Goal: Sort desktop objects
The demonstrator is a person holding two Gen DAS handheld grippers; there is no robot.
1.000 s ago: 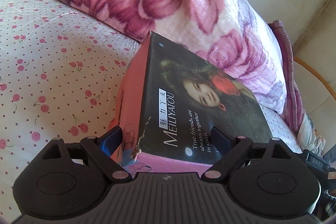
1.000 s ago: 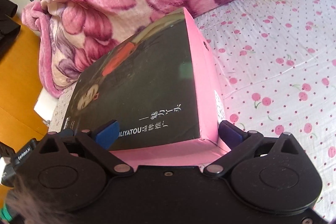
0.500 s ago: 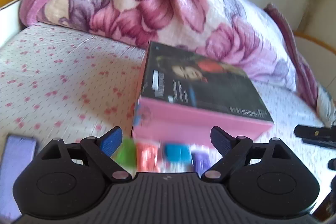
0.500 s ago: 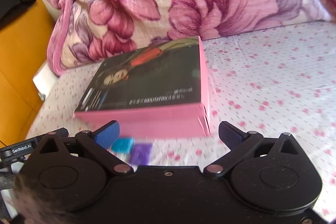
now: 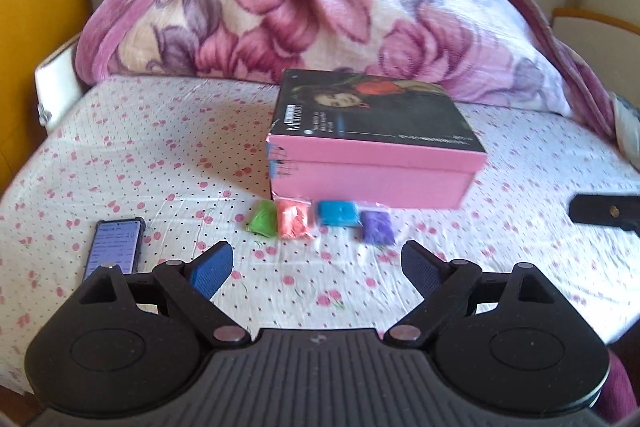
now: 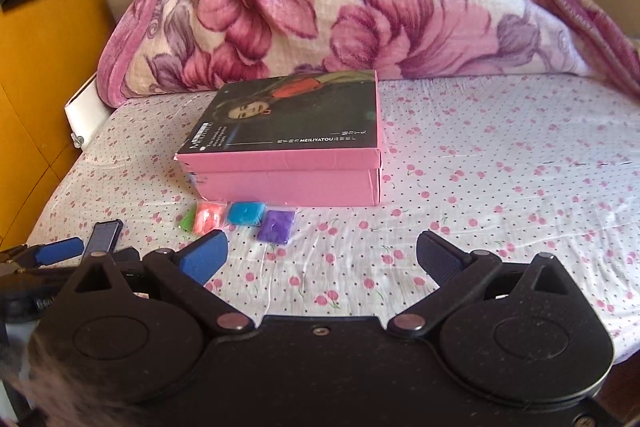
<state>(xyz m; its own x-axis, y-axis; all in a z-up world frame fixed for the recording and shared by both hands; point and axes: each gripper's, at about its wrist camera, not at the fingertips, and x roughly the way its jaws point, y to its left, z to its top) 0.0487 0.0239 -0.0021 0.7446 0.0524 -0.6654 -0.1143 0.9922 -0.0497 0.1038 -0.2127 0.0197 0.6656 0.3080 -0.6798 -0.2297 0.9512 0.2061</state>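
A pink box with a dark printed lid (image 5: 376,143) (image 6: 292,155) stands shut on the cherry-print bed sheet. In front of it lie a green packet (image 5: 262,218) (image 6: 186,219), an orange packet (image 5: 293,217) (image 6: 208,218), a blue packet (image 5: 337,213) (image 6: 246,214) and a purple packet (image 5: 378,227) (image 6: 276,227). My left gripper (image 5: 316,267) is open and empty, a short way in front of the packets. My right gripper (image 6: 320,257) is open and empty, also in front of them.
A phone (image 5: 114,247) (image 6: 103,235) lies on the sheet at the left. A folded floral blanket (image 5: 320,7) (image 6: 340,7) lies behind the box. The left gripper's blue finger (image 6: 56,250) shows at the right wrist view's left edge. A black object (image 5: 604,211) lies at the right.
Both grippers have pulled back from the box, which they flanked a second ago. The box now stands apart on the sheet, and the packets and phone have come into view.
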